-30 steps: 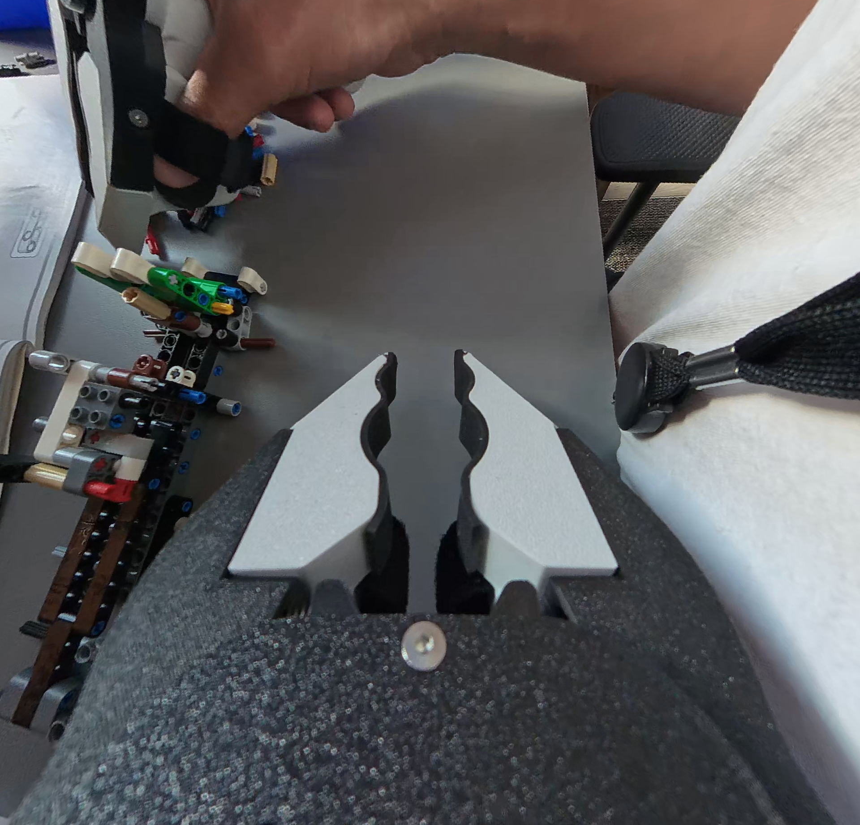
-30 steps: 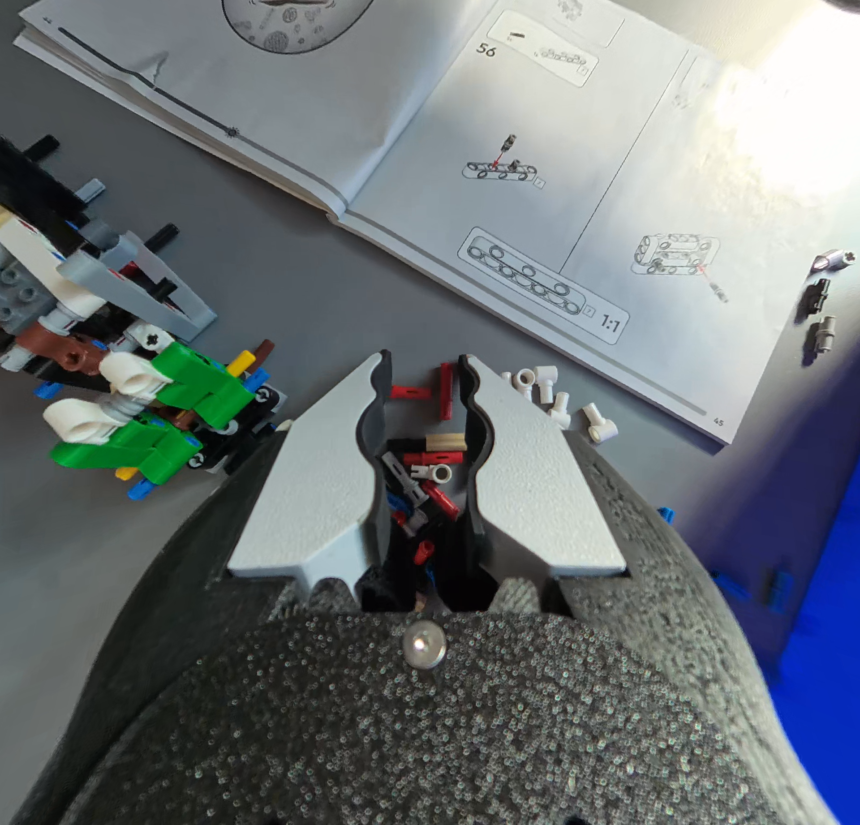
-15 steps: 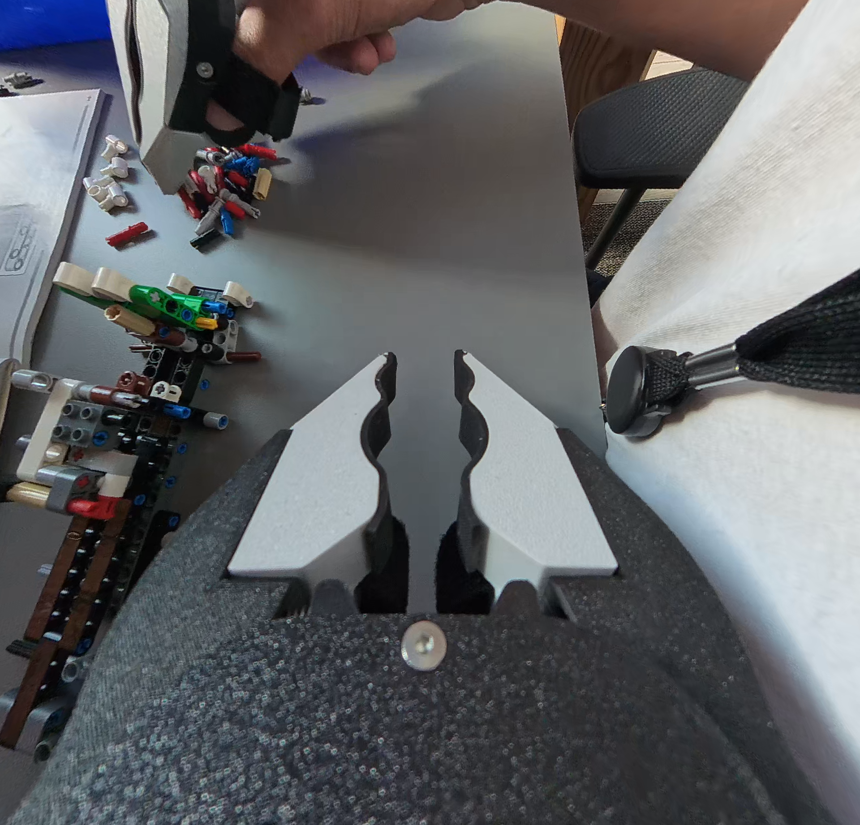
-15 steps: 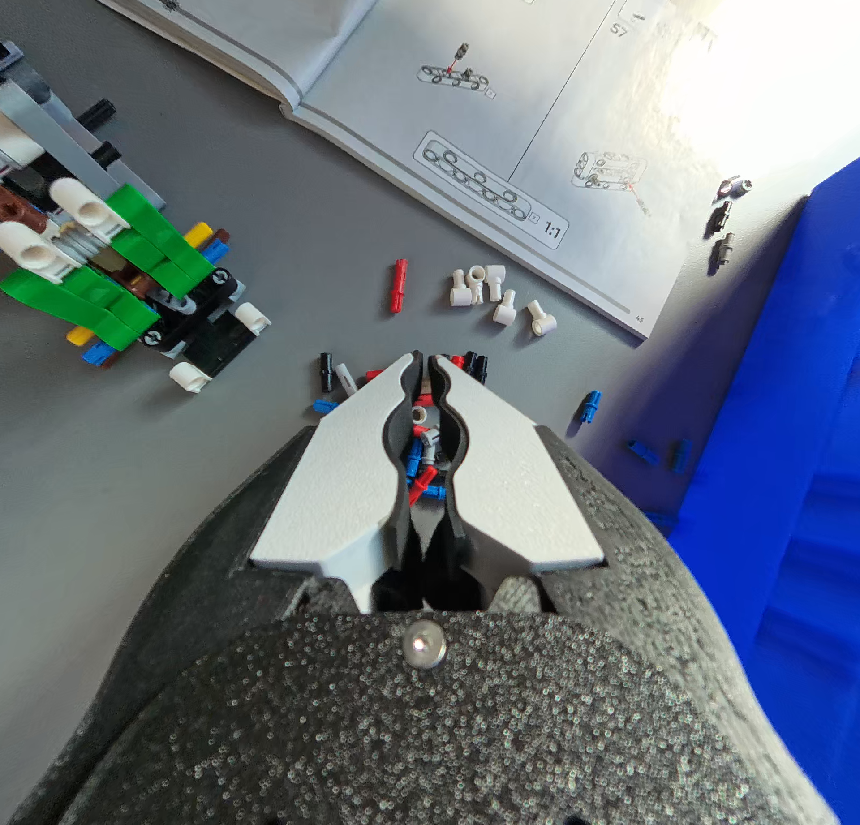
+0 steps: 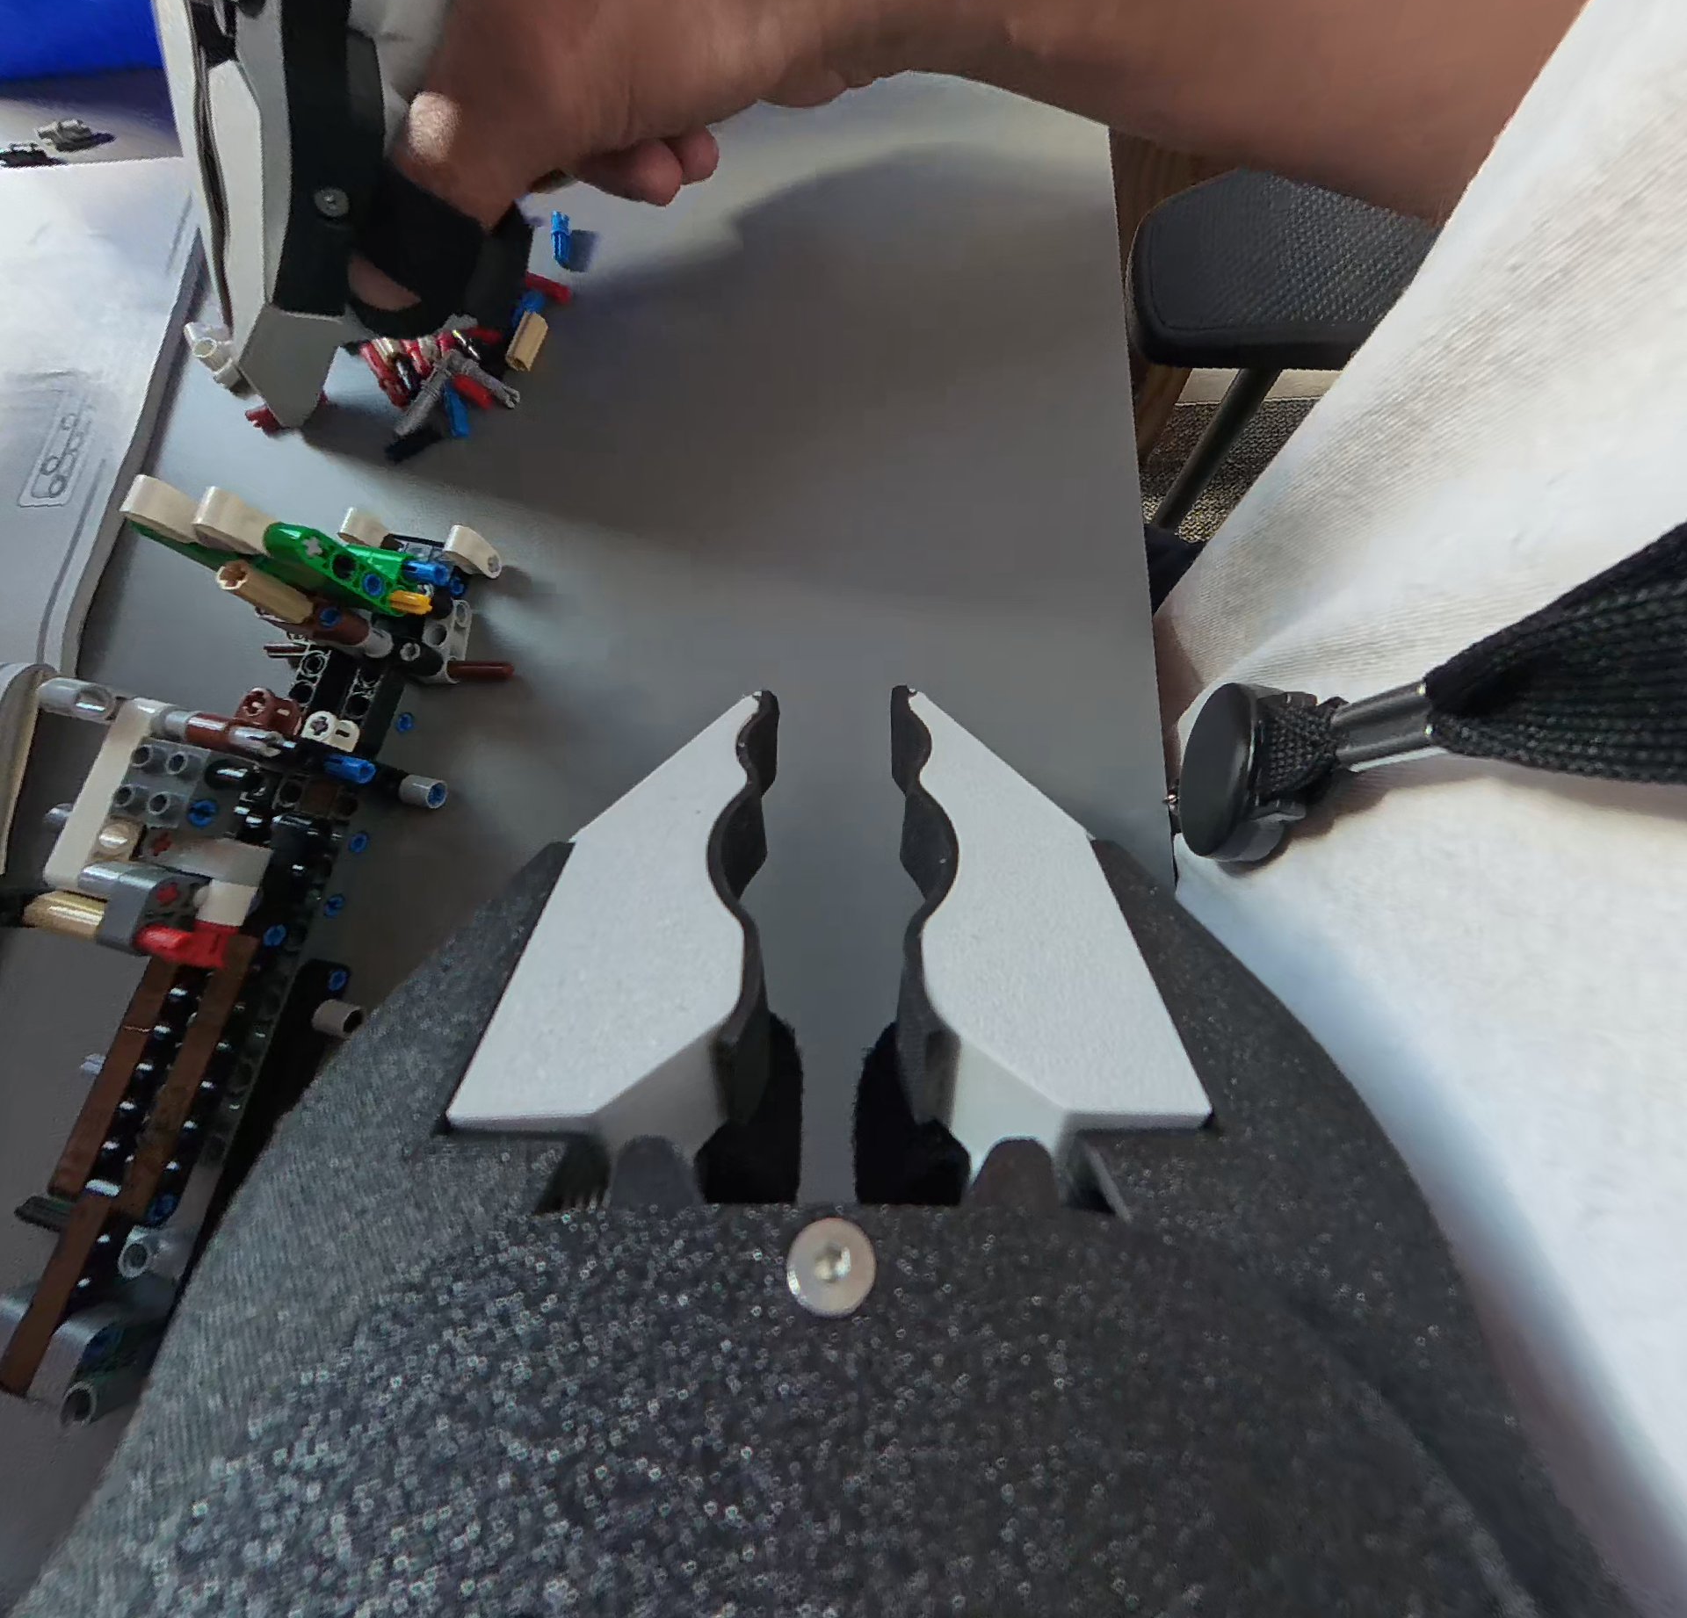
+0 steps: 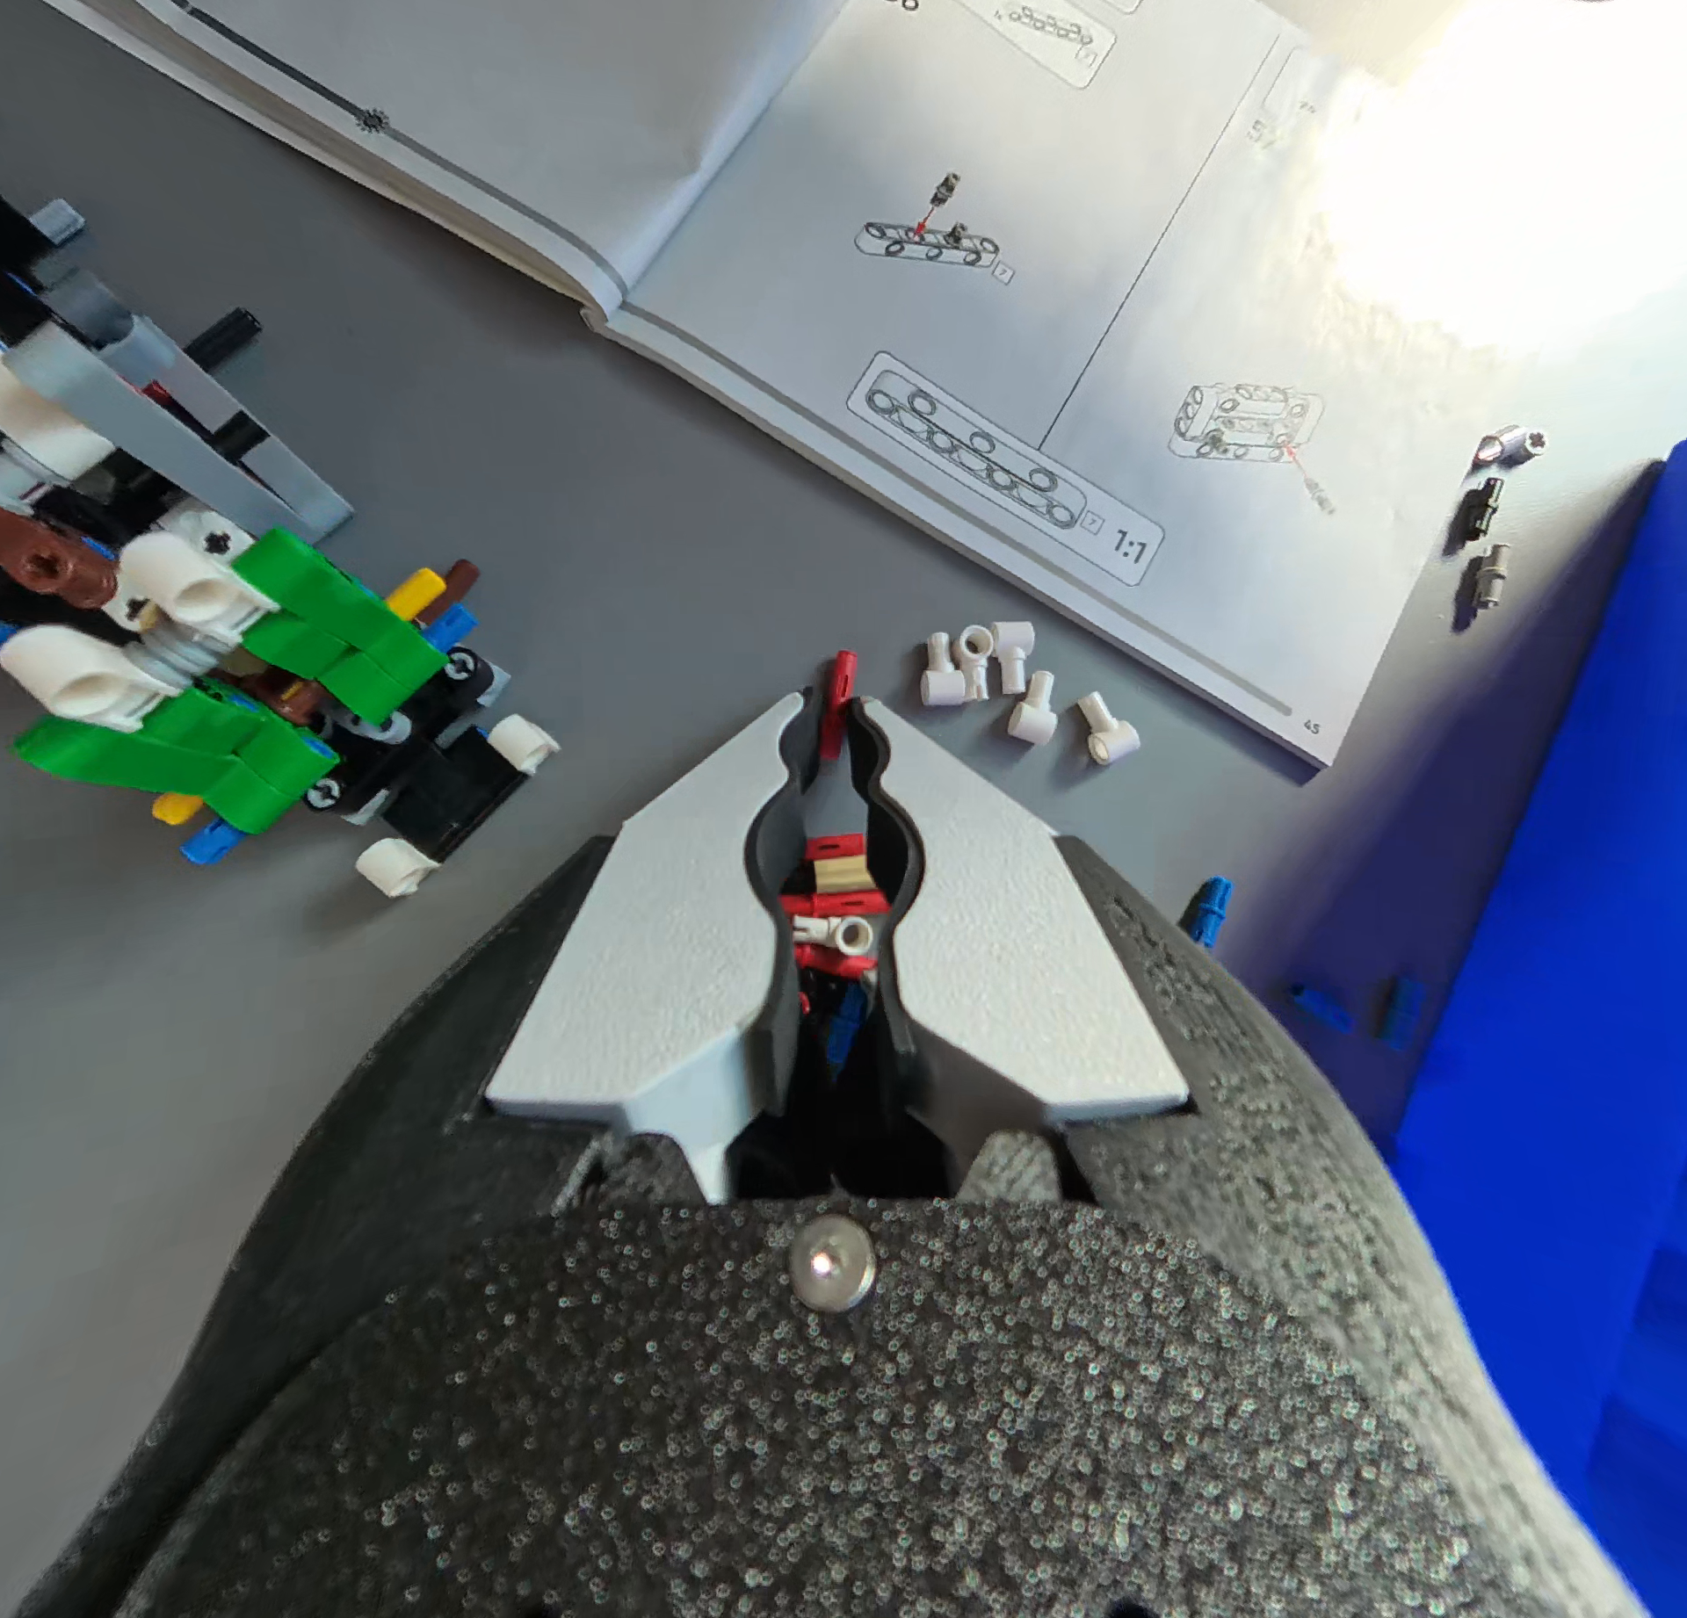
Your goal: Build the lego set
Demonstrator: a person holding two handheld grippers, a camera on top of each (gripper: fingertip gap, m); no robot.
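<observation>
We lose the brick model (image 6: 137,662) past the left edge; the parts pile (image 6: 835,926) sits mostly under the fingers (pieces uncountable).

Strong daylight washes out the far right part of the open booklet (image 6: 1141,205) in the right wrist view, bleaching its print to glare. On the grey worktop (image 5: 822,443) the hand (image 5: 639,50) casts a soft shadow. Both wide-angle views bend at the edges, and the hand is slightly motion-blurred.
</observation>
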